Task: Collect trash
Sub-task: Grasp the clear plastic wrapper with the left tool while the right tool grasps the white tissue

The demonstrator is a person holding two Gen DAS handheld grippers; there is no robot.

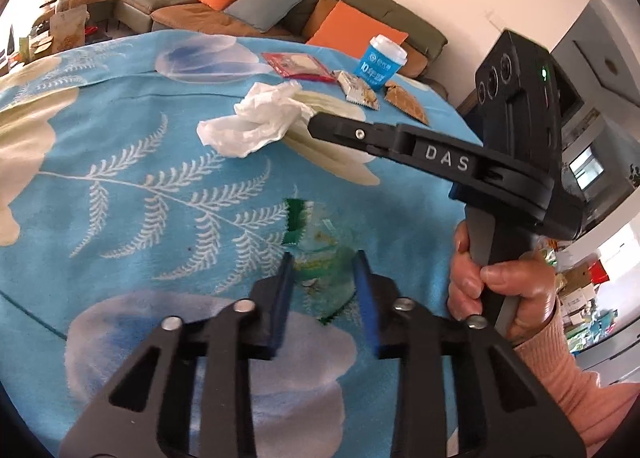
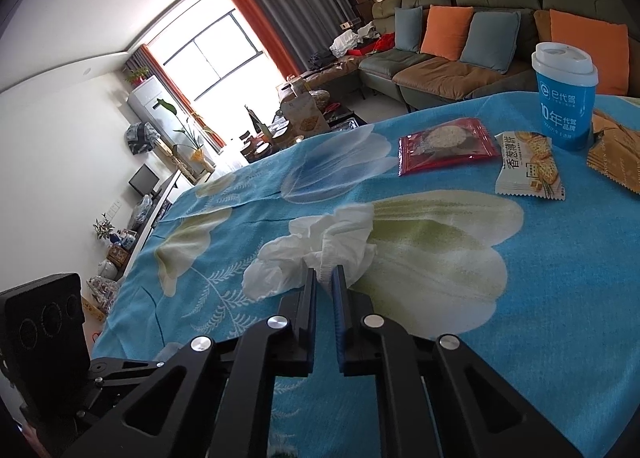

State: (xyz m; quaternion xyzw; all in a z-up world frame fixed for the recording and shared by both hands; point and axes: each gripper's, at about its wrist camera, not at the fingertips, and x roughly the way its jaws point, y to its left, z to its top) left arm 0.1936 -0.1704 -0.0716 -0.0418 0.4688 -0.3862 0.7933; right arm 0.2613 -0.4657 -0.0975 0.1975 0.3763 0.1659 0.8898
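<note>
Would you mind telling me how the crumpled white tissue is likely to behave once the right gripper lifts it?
The crumpled white tissue looks thin and loosely wadded, so it will probably be very light and floppy, its free end drooping. The right gripper pinches only one edge, so a fold may slip out or tear. Being soft, it should not roll, though it may drag on the blue cloth.

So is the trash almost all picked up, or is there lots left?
Nothing looks collected yet. The right gripper is shut on the crumpled white tissue, and the left gripper straddles a clear green-edged wrapper, pads not visibly pressing. Still on the blue floral cloth: a red snack packet, a white cracker packet, an orange wrapper and a blue paper cup.
</note>
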